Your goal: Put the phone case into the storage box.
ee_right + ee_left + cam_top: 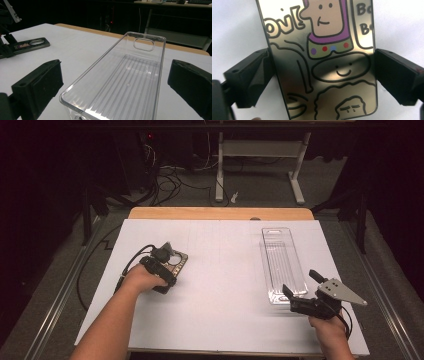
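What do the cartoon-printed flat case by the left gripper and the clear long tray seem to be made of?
Cartoon-printed flat case: glossy, mirror-like face, metal or metallised plastic by its sheen; which one is unclear. Clear long tray: transparent rigid plastic, probably, since the white table shows through its ribbed floor.

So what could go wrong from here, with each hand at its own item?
1. The left tongs straddle the glossy cartoon-printed phone case by its thin edges; it may slip or tilt when lifted.
2. The right tongs stand open around the clear plastic bin; squeezing its smooth walls could make it skid on the white table sheet.
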Action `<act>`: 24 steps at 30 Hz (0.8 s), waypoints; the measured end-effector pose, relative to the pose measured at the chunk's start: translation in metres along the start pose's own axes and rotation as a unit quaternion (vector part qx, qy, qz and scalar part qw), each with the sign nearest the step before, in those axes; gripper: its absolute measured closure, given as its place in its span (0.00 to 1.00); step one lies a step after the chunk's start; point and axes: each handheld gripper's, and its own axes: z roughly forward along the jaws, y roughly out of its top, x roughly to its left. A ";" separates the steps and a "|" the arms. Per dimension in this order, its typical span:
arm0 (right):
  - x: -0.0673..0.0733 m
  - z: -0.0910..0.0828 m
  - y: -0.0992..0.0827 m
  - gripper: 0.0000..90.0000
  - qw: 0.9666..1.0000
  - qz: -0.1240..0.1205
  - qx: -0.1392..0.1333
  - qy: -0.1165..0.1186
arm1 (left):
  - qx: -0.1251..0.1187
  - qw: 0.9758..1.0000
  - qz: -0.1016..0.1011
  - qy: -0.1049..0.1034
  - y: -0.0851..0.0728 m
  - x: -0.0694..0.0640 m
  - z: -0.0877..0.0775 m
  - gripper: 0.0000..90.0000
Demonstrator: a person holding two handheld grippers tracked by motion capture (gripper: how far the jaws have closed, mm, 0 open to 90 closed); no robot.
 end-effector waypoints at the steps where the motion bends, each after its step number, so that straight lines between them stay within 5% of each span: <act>1: 0.000 0.000 0.000 0.00 1.000 -0.001 0.000 0.000 | 0.001 1.000 0.000 -0.001 0.000 0.000 0.000 0.07; 24: 0.002 0.001 0.000 0.00 1.000 -0.004 0.000 0.003 | -0.001 1.000 0.001 -0.007 0.001 0.003 0.000 0.11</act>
